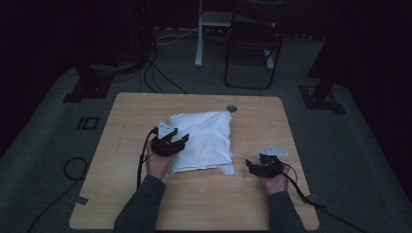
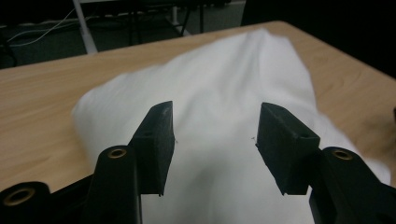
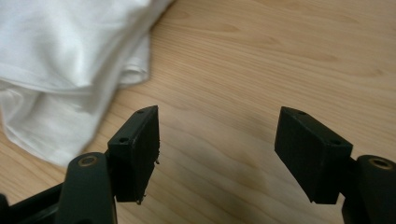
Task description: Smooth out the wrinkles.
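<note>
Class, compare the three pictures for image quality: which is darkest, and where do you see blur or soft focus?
High view: darkest, with the room behind the table nearly black. Left gripper view: the white folded cloth is smeared and soft, while the left gripper stays fairly sharp. Right gripper view: brighter, wood grain clear, a soft shadow under the right gripper.
</note>
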### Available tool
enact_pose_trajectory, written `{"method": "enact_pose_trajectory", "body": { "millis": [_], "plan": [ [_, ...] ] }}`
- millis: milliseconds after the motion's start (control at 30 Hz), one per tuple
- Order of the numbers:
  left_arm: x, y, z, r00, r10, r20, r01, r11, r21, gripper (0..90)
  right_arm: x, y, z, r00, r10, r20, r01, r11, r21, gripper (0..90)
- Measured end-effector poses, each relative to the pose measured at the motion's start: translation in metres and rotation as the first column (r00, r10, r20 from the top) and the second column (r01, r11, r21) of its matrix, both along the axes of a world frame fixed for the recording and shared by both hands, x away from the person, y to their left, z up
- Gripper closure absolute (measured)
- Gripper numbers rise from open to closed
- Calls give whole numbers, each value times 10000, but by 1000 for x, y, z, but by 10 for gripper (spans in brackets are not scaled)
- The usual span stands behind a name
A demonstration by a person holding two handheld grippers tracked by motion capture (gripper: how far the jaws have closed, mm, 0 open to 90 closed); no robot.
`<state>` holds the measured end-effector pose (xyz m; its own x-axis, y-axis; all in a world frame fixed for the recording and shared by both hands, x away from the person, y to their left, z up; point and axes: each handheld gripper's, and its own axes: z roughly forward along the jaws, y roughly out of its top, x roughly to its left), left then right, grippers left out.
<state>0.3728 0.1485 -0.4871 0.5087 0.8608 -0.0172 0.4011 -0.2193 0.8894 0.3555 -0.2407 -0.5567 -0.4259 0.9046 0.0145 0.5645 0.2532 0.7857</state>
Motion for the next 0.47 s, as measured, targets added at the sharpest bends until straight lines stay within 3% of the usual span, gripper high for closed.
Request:
{"method": "enact_pose_trajectory", "body": {
  "millis": [267, 467],
  "plan": [
    [-17, 40, -18, 9967, 584, -570, -578, 9982, 129, 463, -4, -19, -3, 9989, -478, -18, 478, 9975, 519, 301],
    [-28, 57, -21, 9948, 862, -543, -852, 9962, 200, 462, -8, -30, -5, 9970, -769, 70, 761, 9943, 747, 313]
  ]
}}
